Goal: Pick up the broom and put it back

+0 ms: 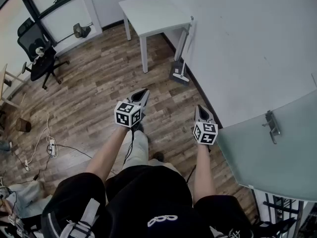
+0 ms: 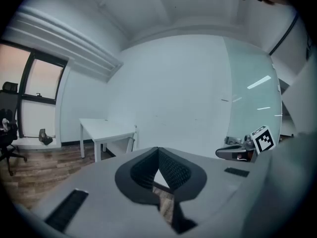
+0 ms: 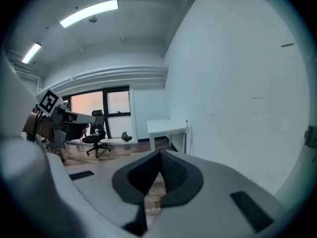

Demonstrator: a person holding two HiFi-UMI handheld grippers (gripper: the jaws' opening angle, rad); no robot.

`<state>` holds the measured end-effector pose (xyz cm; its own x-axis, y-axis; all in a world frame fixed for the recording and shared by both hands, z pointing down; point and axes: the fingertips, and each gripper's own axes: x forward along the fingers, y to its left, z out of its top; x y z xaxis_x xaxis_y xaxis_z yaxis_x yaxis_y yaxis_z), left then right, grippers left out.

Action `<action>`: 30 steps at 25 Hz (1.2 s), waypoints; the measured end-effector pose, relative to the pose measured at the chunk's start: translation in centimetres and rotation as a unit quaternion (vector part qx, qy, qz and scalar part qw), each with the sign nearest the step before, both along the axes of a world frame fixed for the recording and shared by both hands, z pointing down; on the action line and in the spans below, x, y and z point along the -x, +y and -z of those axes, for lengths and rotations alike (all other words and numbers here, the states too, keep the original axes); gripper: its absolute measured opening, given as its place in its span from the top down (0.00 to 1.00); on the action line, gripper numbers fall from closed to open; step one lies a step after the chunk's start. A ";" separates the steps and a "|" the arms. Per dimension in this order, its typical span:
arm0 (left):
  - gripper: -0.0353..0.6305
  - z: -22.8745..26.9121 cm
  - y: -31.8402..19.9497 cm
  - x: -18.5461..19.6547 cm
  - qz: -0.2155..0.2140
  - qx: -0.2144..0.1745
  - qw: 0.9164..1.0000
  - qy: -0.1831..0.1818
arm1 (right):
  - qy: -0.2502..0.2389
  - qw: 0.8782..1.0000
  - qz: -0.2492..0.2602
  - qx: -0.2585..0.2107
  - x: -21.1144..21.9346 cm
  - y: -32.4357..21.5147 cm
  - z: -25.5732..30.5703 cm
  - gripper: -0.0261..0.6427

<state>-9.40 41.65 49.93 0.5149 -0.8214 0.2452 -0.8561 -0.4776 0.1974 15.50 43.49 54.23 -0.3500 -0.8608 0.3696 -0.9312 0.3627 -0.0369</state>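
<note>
- The grey long-handled broom (image 1: 180, 66) is seen in the head view. It leans on the white wall (image 1: 247, 38), just beside the white table (image 1: 153, 14), and is well apart from both grippers.
- Head view count: one broom, one table, one black office chair (image 1: 37, 48), two grippers. The left gripper (image 1: 144, 91) and right gripper (image 1: 200, 108) hang over the wooden floor (image 1: 99, 83).
- Left gripper view: its fingers are pressed together and hold nothing. If they do not open first, they may only bump the broom. It could then slide down the wall and fall.
- Right gripper view: its fingers are also closed tight and hold nothing. The thin handle could slip from a weak pinch, swing, and hit the table.
</note>
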 end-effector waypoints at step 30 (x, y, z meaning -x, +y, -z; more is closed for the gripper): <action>0.92 -0.6 -25.1 1.1 -0.074 0.017 0.997 0.022 | 0.011 0.997 -0.074 0.018 2.5 -21.7 0.9 0.92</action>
